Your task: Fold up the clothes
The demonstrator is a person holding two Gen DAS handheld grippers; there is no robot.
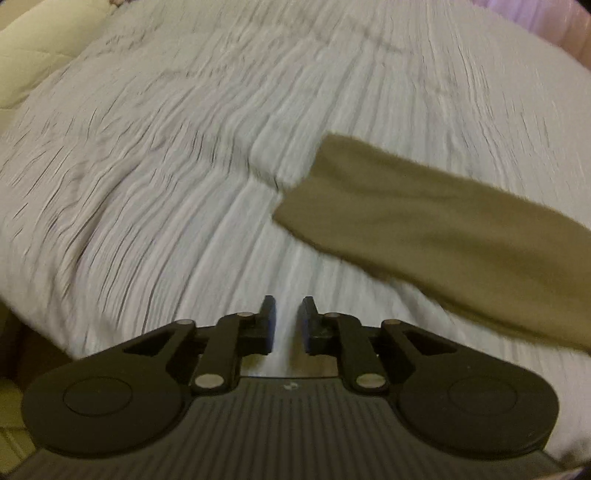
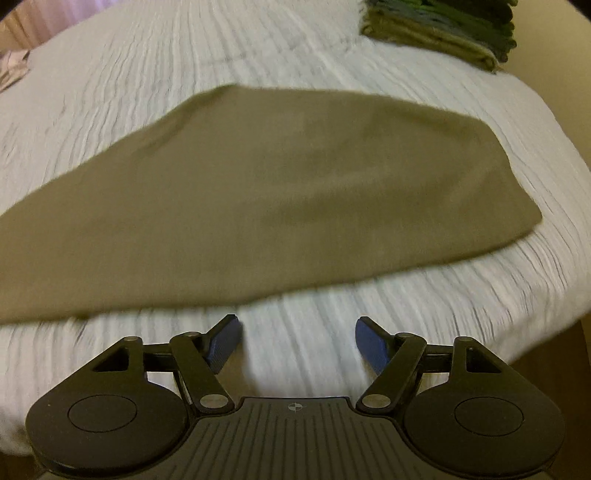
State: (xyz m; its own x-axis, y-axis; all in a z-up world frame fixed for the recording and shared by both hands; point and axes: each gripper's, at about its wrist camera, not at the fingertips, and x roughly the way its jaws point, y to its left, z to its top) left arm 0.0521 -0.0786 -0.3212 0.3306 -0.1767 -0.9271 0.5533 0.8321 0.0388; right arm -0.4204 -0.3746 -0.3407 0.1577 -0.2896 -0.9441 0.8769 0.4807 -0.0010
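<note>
While my left tongs (image 1: 288, 319) hang over the wrinkled white bedspread (image 1: 184, 147), their dark pads stand a little apart with nothing between them, only bare sheet showing through the gap. From this side the olive cloth (image 1: 424, 229) lies flat on the bedspread ahead and to the right, well clear of the tips, running off the right edge. Over on the right wrist view, my right tongs (image 2: 298, 341) are spread wide and empty, just short of the near edge of that same cloth, which fills the middle. Farther back to the right sits a pile of folded clothes (image 2: 443, 26).
</note>
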